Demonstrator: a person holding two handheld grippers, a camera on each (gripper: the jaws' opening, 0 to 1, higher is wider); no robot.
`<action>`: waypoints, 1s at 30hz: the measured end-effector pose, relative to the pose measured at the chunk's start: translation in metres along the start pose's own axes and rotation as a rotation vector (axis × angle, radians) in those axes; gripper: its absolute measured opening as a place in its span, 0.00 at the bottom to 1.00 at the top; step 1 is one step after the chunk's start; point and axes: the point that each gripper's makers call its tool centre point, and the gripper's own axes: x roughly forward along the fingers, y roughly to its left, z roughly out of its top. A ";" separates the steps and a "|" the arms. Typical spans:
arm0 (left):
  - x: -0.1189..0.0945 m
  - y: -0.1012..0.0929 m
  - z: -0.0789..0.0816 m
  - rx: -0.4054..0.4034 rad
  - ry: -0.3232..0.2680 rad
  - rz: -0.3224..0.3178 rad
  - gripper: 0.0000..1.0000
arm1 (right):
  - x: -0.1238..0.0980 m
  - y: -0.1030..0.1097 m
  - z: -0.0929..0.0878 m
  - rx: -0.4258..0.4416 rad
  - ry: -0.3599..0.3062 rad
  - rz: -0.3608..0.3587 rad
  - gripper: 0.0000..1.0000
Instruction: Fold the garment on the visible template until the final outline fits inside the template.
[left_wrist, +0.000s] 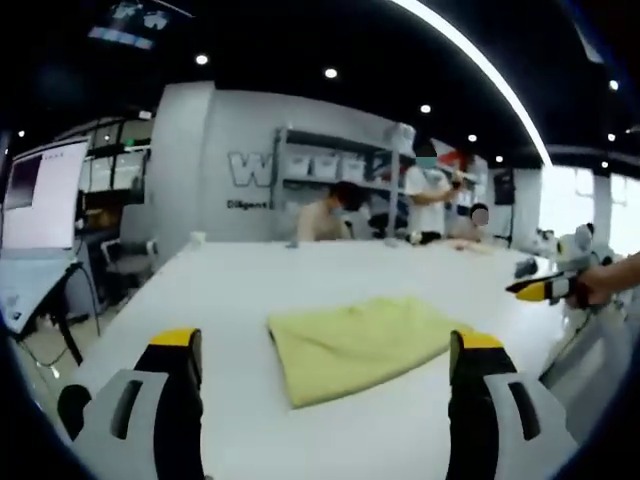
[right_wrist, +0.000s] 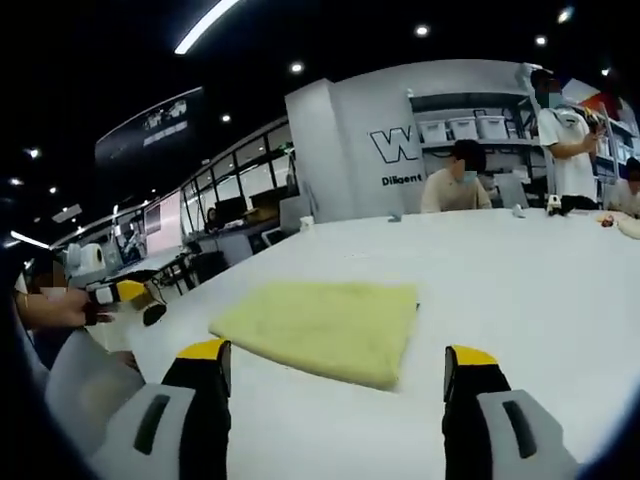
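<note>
A folded yellow garment (left_wrist: 355, 345) lies flat on the white table (left_wrist: 230, 290), a short way ahead of my left gripper (left_wrist: 325, 342). That gripper's yellow-tipped jaws stand wide apart, open and holding nothing. Off the table's right edge a hand (left_wrist: 612, 280) holds the right gripper (left_wrist: 545, 290). In the right gripper view the garment (right_wrist: 325, 325) lies just beyond my right gripper (right_wrist: 338, 352), which is also open and holds nothing. At that view's left a hand (right_wrist: 55, 305) holds the left gripper (right_wrist: 120, 292) beside the table's (right_wrist: 520, 290) corner. I can make out no template outline.
Several people (left_wrist: 325, 215) sit or stand at the table's far end, in front of shelves with bins (left_wrist: 330, 165). A screen on a stand (left_wrist: 40, 195) and chairs (left_wrist: 125, 260) are off the table's left side. Small items (right_wrist: 610, 222) lie at the far right end.
</note>
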 end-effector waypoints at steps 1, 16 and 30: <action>0.000 -0.001 -0.002 -0.012 0.003 -0.003 0.99 | 0.000 0.002 -0.001 0.000 0.001 0.002 0.84; -0.001 0.003 -0.013 0.020 0.039 0.020 0.99 | -0.008 0.009 -0.013 -0.029 0.045 -0.050 0.82; -0.005 0.009 -0.007 -0.063 0.007 0.056 0.96 | -0.008 0.018 -0.021 -0.074 0.080 -0.042 0.74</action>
